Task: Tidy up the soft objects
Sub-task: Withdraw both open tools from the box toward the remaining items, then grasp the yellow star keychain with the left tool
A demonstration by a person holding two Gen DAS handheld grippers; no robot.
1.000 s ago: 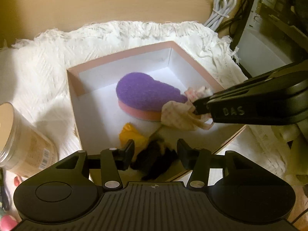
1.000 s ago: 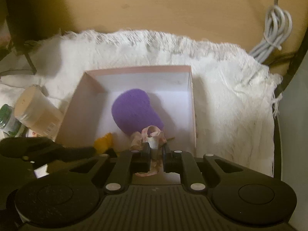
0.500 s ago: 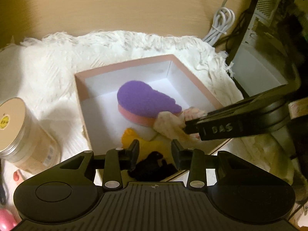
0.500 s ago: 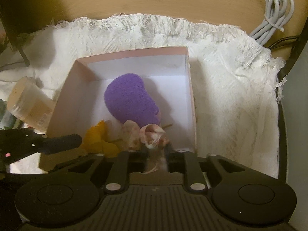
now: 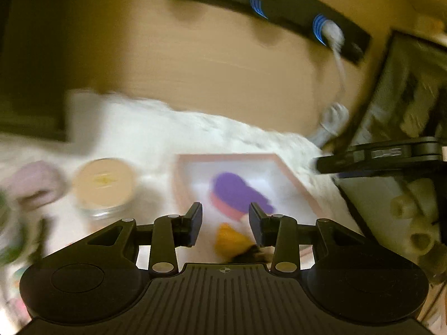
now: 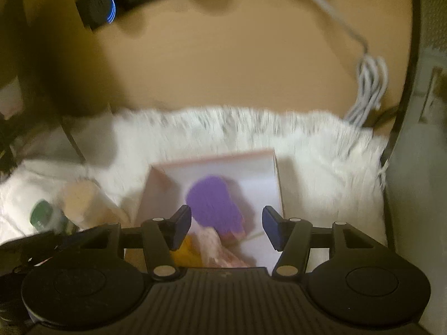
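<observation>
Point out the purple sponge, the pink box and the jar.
purple sponge (image 6: 213, 203): right wrist view, middle of its purple top.
pink box (image 5: 226, 155): left wrist view, far rim.
jar (image 5: 102, 182): left wrist view, centre of its lid.

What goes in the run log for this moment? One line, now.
left tongs: open, empty | right tongs: open, empty | pink box: purple sponge, yellow item, pink cloth inside | frames blurred

A wooden desk (image 6: 237, 64) carries a white fringed cloth (image 6: 321, 167) and coiled cable (image 6: 368, 89).
</observation>
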